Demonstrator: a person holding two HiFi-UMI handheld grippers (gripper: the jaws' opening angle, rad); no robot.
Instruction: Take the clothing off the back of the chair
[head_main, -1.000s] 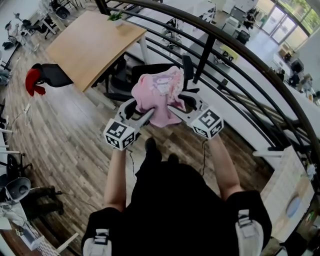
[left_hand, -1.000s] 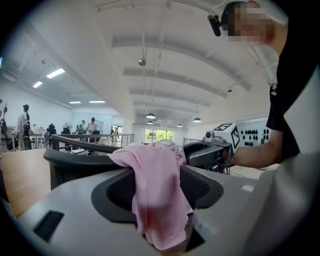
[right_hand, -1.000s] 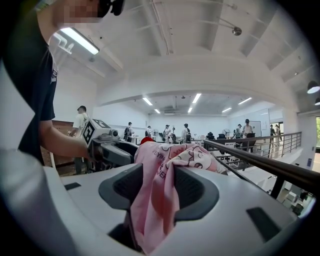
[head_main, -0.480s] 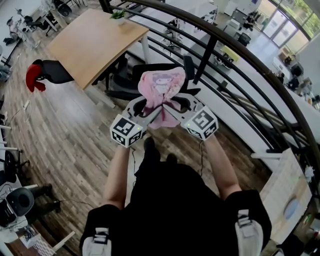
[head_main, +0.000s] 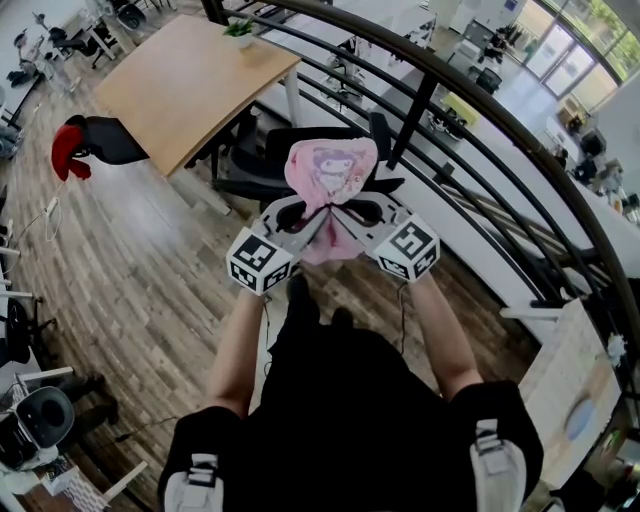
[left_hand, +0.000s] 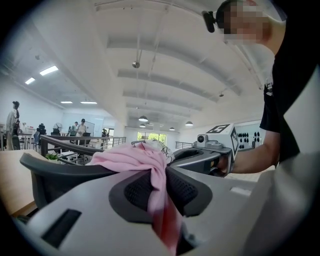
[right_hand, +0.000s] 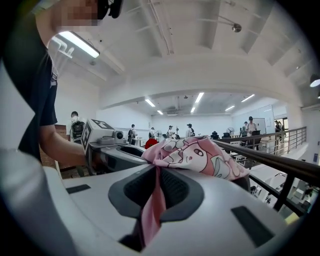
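Beside dark railing (head_main: 413, 118), plank floor (head_main: 150, 270), pale table (head_main: 180, 80), pink clothing (head_main: 330, 170)

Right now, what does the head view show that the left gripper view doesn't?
Head view only: the marker cube of the left gripper, and a red cloth on a far chair. Left gripper view only: the left gripper's pads pinching fabric, and the ceiling lights. Both: the pink garment, the black chair back, the right gripper. Both grippers' jaws have just been closing, garment between them.
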